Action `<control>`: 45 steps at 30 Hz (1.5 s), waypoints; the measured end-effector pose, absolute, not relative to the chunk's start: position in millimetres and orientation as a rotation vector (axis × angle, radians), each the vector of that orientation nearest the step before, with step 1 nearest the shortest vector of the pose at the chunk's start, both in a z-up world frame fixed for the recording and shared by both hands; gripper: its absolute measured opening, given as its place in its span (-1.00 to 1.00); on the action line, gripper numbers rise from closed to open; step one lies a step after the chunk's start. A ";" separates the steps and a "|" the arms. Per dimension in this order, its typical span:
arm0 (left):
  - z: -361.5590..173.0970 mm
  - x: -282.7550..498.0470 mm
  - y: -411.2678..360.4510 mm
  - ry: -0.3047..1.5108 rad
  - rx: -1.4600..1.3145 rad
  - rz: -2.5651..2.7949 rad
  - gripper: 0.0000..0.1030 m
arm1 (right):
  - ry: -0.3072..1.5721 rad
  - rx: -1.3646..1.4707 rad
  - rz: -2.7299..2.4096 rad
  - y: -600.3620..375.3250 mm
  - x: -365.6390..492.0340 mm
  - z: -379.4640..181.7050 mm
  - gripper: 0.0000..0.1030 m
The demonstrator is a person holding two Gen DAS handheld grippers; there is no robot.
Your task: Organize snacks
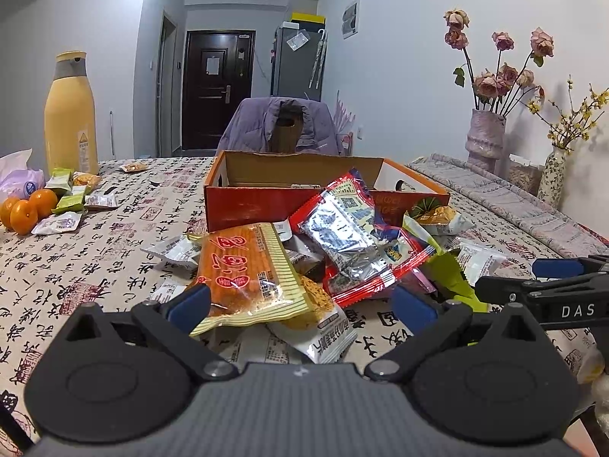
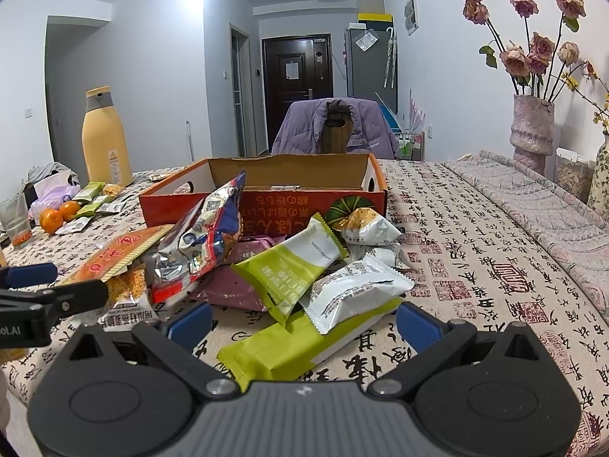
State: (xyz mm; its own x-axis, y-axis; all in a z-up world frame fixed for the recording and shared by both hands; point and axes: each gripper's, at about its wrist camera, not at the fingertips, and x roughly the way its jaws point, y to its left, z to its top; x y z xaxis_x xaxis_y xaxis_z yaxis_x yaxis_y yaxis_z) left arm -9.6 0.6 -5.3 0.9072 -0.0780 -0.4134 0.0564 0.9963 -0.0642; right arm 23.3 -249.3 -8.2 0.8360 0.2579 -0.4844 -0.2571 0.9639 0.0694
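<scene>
Snack packets heaped before open orange cardboard box, left gripper wide around orange-striped plastic packet, right gripper wide around lime-green foil bar.

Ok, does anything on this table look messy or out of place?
Yes. Snack packets lie heaped in front of the orange cardboard box instead of inside it; a red-and-silver foil packet leans on the pile. More packets sit scattered beside the oranges.

Glossy, crinkled plastic snack packets lie on matt printed cloth before a matt cardboard box.
</scene>
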 end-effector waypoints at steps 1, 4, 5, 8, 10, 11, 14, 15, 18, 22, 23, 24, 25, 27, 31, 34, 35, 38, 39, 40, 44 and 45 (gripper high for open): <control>-5.1 -9.6 0.6 0.428 -0.050 -0.069 1.00 | 0.512 0.001 0.272 -249.7 22.6 -7.6 1.00; -4.4 -9.9 -0.2 0.423 -0.046 -0.070 1.00 | 0.509 0.000 0.272 -250.6 22.1 -7.3 1.00; -4.3 -9.8 -0.5 0.422 -0.045 -0.069 1.00 | 0.509 -0.001 0.273 -250.8 22.2 -7.4 1.00; -4.0 -9.3 -0.9 0.421 -0.043 -0.069 1.00 | 0.509 -0.002 0.275 -250.8 22.4 -7.7 1.00; -4.1 -8.4 -1.3 0.421 -0.043 -0.069 1.00 | 0.511 -0.003 0.276 -251.0 23.5 -8.2 1.00; -4.0 -8.3 -1.4 0.421 -0.043 -0.069 1.00 | 0.511 -0.003 0.278 -251.5 23.7 -8.3 1.00; -3.9 -7.6 -1.7 0.423 -0.043 -0.069 1.00 | 0.514 0.002 0.282 -252.5 25.8 -8.8 1.00; -3.5 -6.8 -2.0 0.424 -0.044 -0.069 1.00 | 0.514 0.004 0.283 -253.0 26.6 -8.7 1.00; -1.9 -4.4 -2.5 0.422 -0.043 -0.067 1.00 | 0.506 0.012 0.285 -256.3 28.4 -7.8 1.00; -1.2 0.0 -1.7 0.423 -0.049 -0.061 1.00 | 0.477 0.011 0.258 -265.0 33.8 -4.9 1.00; -1.2 1.3 -1.5 0.425 -0.050 -0.060 1.00 | 0.473 0.010 0.251 -267.6 36.5 -4.5 1.00; -1.6 2.8 -0.9 0.426 -0.053 -0.059 1.00 | 0.471 0.012 0.248 -270.8 39.4 -4.2 1.00; -1.4 3.9 -0.5 0.425 -0.056 -0.059 1.00 | 0.471 0.013 0.246 -273.1 42.8 -4.3 0.99; -1.2 6.4 -0.1 0.425 -0.058 -0.054 1.00 | 0.477 -0.001 0.242 -276.0 50.4 -5.7 0.95; -0.9 12.1 0.9 0.429 -0.061 -0.042 1.00 | 0.496 -0.052 0.234 -275.4 67.6 -11.5 0.78; -1.8 16.3 2.4 0.435 -0.062 -0.032 1.00 | 0.515 -0.088 0.247 -271.3 80.3 -16.8 0.65; -2.4 17.7 3.1 0.437 -0.062 -0.029 1.00 | 0.521 -0.101 0.254 -269.5 83.7 -18.2 0.59; -5.8 21.8 6.1 0.450 -0.068 -0.017 1.00 | 0.535 -0.128 0.269 -264.9 91.6 -23.3 0.59; -6.4 22.8 6.7 0.454 -0.071 -0.015 1.00 | 0.538 -0.132 0.270 -264.2 93.6 -25.0 0.59; -6.9 23.3 7.3 0.456 -0.071 -0.013 1.00 | 0.543 -0.134 0.270 -263.5 95.1 -26.6 0.59; -8.5 25.4 9.2 0.460 -0.073 -0.009 1.00 | 0.567 -0.138 0.282 -262.1 97.0 -34.6 0.59; -8.7 26.1 9.4 0.461 -0.074 -0.009 1.00 | 0.566 -0.140 0.286 -261.2 96.1 -35.7 0.57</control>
